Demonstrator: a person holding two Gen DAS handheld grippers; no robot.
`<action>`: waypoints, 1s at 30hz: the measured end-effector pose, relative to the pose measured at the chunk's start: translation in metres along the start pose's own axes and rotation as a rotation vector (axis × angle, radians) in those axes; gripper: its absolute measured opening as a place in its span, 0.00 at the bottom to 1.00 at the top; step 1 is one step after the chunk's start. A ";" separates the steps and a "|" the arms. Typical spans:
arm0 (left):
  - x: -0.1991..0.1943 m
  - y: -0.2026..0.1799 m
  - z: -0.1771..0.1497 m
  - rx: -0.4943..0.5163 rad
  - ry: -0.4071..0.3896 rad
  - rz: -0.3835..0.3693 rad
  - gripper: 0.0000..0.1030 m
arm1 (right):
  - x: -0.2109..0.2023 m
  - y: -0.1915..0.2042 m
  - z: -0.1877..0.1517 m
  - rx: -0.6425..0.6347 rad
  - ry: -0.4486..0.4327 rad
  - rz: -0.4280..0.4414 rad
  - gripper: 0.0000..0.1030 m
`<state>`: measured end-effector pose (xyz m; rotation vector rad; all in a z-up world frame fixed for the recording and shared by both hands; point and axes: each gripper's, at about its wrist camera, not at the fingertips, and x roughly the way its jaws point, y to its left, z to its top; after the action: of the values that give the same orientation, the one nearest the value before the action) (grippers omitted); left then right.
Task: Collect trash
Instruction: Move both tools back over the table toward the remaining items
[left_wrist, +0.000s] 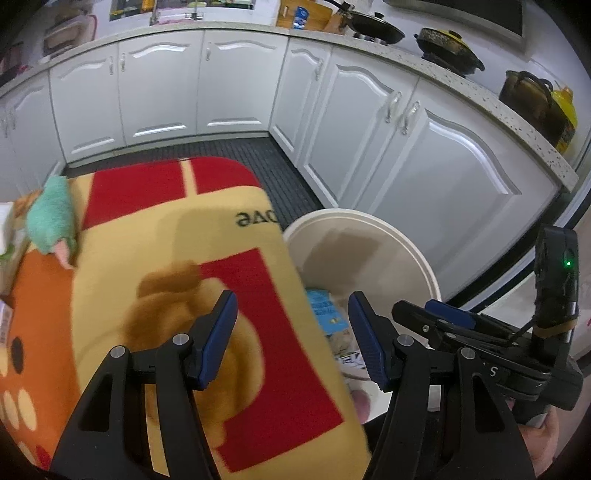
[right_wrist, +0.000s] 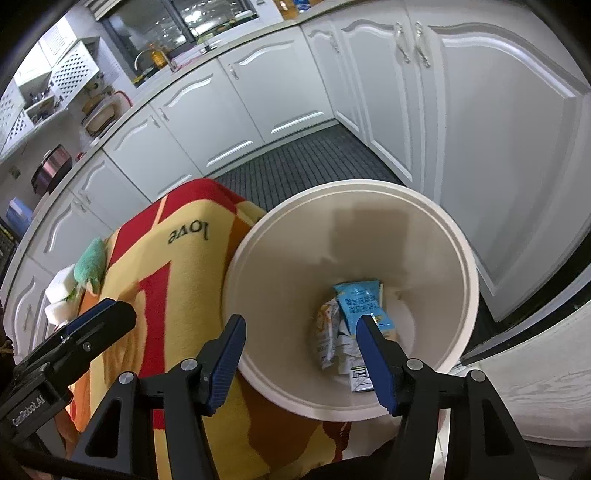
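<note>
A white round bin (right_wrist: 458, 258) stands on the floor beside a table draped in a red, yellow and orange blanket (right_wrist: 173, 280). Several snack wrappers lie at its bottom, a blue one (right_wrist: 360, 301) on top. My right gripper (right_wrist: 301, 354) hangs over the bin's near rim, open, with nothing between its blue pads. My left gripper (left_wrist: 291, 338) is open too, above the blanket's edge (left_wrist: 207, 236) and the bin's rim (left_wrist: 417, 254); nothing is in it. The blue wrapper (left_wrist: 325, 306) shows between its fingers, down in the bin. The right gripper (left_wrist: 443, 314) appears at the lower right of the left wrist view.
A green plush toy (left_wrist: 51, 218) lies at the far left of the blanket, with white boxes (right_wrist: 61, 291) beside it. White kitchen cabinets (left_wrist: 424, 162) run behind and to the right of the bin. A dark ribbed mat (right_wrist: 303, 162) covers the floor between them.
</note>
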<state>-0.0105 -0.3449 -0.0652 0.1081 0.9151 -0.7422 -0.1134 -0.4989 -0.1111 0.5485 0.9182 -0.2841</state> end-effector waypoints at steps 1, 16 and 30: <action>-0.002 0.003 -0.001 -0.002 -0.002 0.007 0.59 | 0.000 0.003 -0.001 -0.005 0.000 0.001 0.58; -0.042 0.056 -0.014 -0.028 -0.056 0.131 0.59 | -0.008 0.060 -0.006 -0.103 -0.029 0.017 0.66; -0.073 0.122 -0.033 -0.088 -0.062 0.265 0.60 | -0.001 0.126 -0.020 -0.207 -0.008 0.085 0.70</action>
<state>0.0151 -0.2015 -0.0575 0.1258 0.8533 -0.4564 -0.0700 -0.3831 -0.0785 0.3933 0.9021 -0.1126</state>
